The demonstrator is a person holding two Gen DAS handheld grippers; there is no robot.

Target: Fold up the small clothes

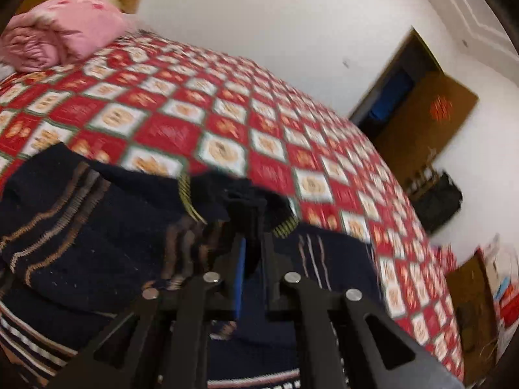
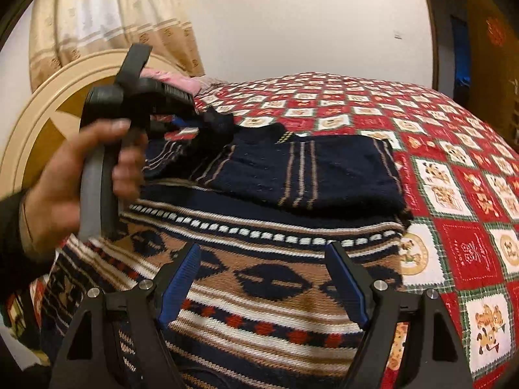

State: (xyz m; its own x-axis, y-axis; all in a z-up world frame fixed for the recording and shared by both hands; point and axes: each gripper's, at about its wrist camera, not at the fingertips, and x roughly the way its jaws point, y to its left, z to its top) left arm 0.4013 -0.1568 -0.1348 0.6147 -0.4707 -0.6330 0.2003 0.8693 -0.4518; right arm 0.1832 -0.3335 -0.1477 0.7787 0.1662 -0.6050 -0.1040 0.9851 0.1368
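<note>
Nearest the right wrist camera, the right gripper [image 2: 264, 283] hangs with its blue-padded fingers [image 2: 180, 283] spread wide and nothing between them, poised over the patterned sweater [image 2: 259, 272], a knit of navy, tan, white and red bands. At far left in that view a hand [image 2: 65, 181] in a dark sleeve grasps the grey handle of the left gripper [image 2: 214, 120], whose jaws are pinched on a bunch of navy fabric at the sweater's far edge. Right of it, a sleeve [image 2: 308, 171] lies folded flat across the garment, navy with thin tan stripes. The sweater rests on the bedspread [image 2: 460, 227], red and white checked with bear motifs, which runs on to the right. Behind stand a round cream headboard [image 2: 48, 110] and a beige curtain [image 2: 107, 26].

From the left wrist camera, blurred, the left gripper [image 1: 251, 223] shows pressed together on the same dark fabric, with a pink quilt [image 1: 61, 35] at upper left and a brown door [image 1: 425, 123] at right.
</note>
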